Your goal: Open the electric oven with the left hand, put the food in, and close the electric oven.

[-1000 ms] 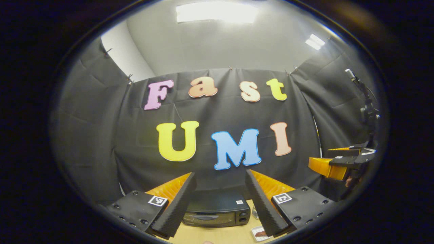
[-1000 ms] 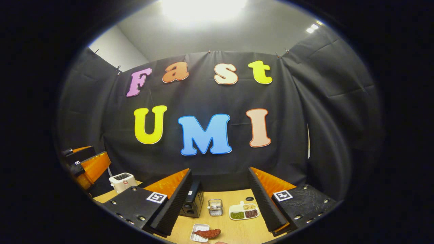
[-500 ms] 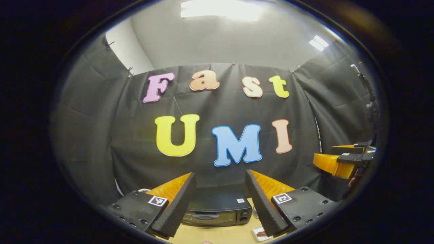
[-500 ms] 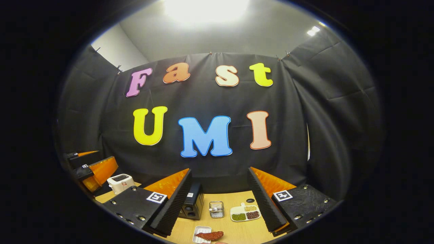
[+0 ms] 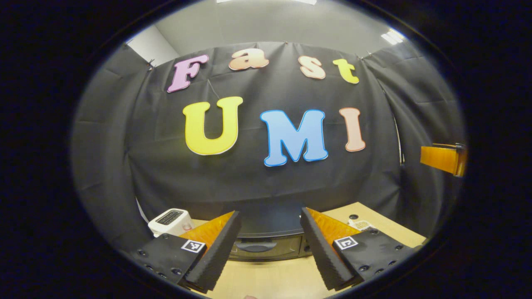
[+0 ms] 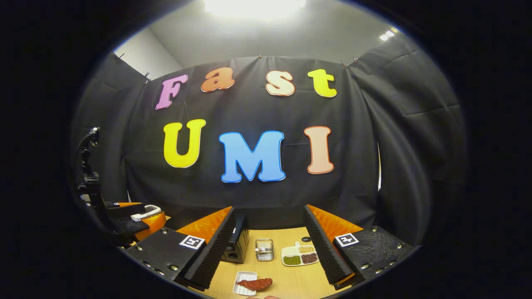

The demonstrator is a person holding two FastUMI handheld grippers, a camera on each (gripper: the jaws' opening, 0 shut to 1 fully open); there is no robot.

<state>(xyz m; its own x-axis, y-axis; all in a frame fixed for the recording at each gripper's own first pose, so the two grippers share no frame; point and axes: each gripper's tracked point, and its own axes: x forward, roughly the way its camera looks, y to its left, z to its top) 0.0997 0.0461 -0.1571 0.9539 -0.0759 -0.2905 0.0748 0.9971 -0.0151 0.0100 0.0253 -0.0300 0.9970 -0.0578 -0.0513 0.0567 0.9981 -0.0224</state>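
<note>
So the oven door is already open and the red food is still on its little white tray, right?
Not quite. In the left gripper view the oven door is closed, its handle showing between the open left claw. The red food does lie on its white tray.

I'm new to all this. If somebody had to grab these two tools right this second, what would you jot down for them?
Left gripper: fingers open, empty, pointing at the electric oven, which sits just ahead on the table.
Right gripper: fingers open, empty, above the table.
Food: reddish-brown piece on a small white tray, near the oven's right side.
Done: nothing yet; the oven door looks closed.
Left: take the door handle with the left gripper, open, load the food, close.
</note>
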